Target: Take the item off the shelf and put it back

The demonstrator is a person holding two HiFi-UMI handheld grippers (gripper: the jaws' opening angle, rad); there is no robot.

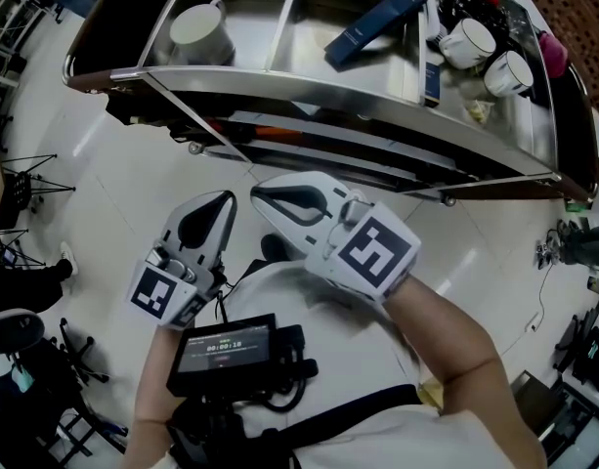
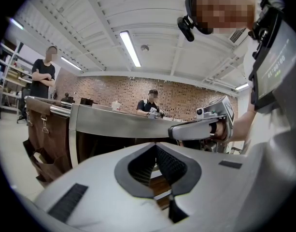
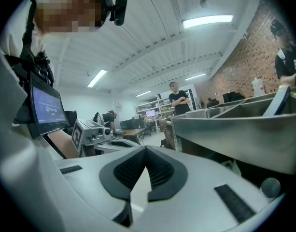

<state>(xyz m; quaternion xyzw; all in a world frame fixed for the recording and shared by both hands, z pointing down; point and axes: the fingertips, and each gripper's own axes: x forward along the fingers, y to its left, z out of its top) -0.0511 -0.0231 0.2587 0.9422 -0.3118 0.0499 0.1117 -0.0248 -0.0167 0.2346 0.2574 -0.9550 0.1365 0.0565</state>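
A steel shelf (image 1: 309, 91) with open compartments stands in front of me. Its left bin holds a white mug (image 1: 199, 29), and a dark blue box (image 1: 375, 23) lies tilted in the middle bin. My left gripper (image 1: 224, 199) and right gripper (image 1: 257, 192) hover side by side below the shelf's front rim, tips close together and apart from the shelf. Both are shut with nothing between their jaws. In the left gripper view the left gripper (image 2: 155, 145) faces the shelf's rail (image 2: 119, 122). The right gripper (image 3: 146, 149) has the shelf wall (image 3: 234, 134) to its right.
Two white cups (image 1: 468, 42) and small clutter fill the shelf's right end. A screen (image 1: 226, 352) hangs at my chest. Brown fabric (image 2: 46, 139) hangs from the shelf's left end. Tripod legs (image 1: 25, 184) stand on the white floor at left. People stand in the background.
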